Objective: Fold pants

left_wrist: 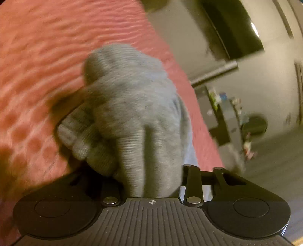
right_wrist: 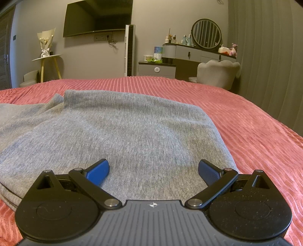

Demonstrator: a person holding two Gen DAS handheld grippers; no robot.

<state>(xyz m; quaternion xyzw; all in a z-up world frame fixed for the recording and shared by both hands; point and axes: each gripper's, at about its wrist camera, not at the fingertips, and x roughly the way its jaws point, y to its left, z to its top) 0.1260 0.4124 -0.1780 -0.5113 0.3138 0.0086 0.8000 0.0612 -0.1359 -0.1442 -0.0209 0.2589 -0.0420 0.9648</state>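
Grey knit pants [right_wrist: 132,128] lie spread on a pink ribbed bedspread [right_wrist: 246,123]. My right gripper [right_wrist: 153,172] rests low over their near edge, open, with its blue pads [right_wrist: 98,174] wide apart and only flat fabric between them. In the blurred left wrist view a bunch of the grey pants [left_wrist: 128,106] rises from between the jaws of my left gripper [left_wrist: 151,179], above the pink bedspread [left_wrist: 47,47]. The fabric hides the fingertips, and the linkages stand close together, shut on the gathered cloth with its ribbed cuff to the left.
Past the bed's far edge stand a wall TV [right_wrist: 98,17], a tower fan [right_wrist: 129,51], a nightstand [right_wrist: 157,69], a dresser with a round mirror [right_wrist: 189,51], a padded chair [right_wrist: 217,73] and a side table with a bouquet [right_wrist: 46,56]. A curtain [right_wrist: 265,56] hangs on the right.
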